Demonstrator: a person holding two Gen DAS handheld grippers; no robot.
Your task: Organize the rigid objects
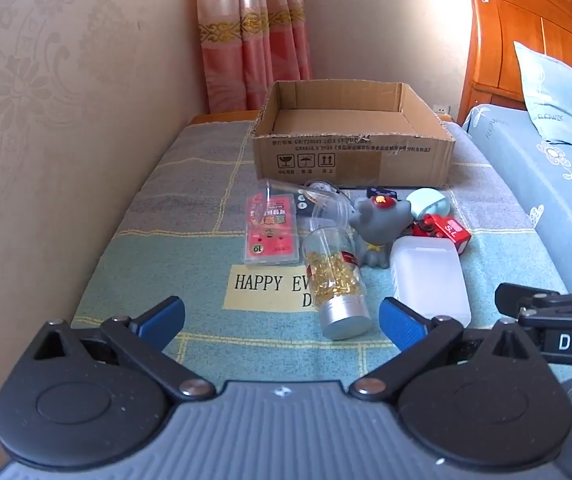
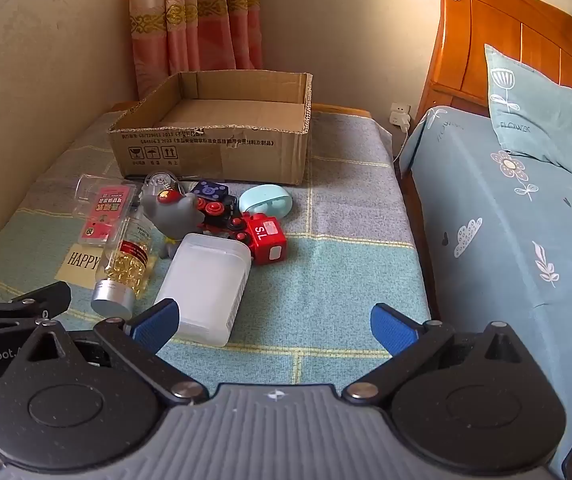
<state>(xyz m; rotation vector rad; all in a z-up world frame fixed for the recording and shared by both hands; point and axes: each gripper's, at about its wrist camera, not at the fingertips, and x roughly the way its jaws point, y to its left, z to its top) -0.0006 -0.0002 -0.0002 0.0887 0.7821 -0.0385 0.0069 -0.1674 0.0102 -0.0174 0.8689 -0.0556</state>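
My left claw (image 1: 282, 322) and my right claw (image 2: 274, 326) both hang spread wide with nothing between the blue pads, low in their frames above the checked blanket (image 2: 345, 272). In the upper middle of both views sits the cardboard box (image 1: 349, 160), open at the top, and the part of its floor I can see is bare. In front of it lies the clutter of rigid things. The clear bottle (image 1: 335, 280) lies on its side with its silver cap towards me, gold capsules heaped inside; it partly covers a yellow patch printed HAPPY (the rest of the wording is hidden). Just right of it lies the white plastic tub (image 2: 206, 288), closed and cloudy — I cannot tell what it holds — and in the right view its near end sits just beside my left-hand pad. Behind these stand the grey toy figure (image 1: 377, 224) and the red toy vehicle (image 2: 262, 236), touching or nearly so, with a pale mint case (image 2: 266, 200) and a small dark blue block (image 2: 208, 190) nearer the box. To the left of the frame a flat clear case with a red and pink card (image 1: 272, 230) lies under an overturned clear cup (image 1: 282, 196). A bed with a blue flowered cover (image 2: 505, 220) fills the right side, a curtain (image 1: 250, 32) the upper centre.
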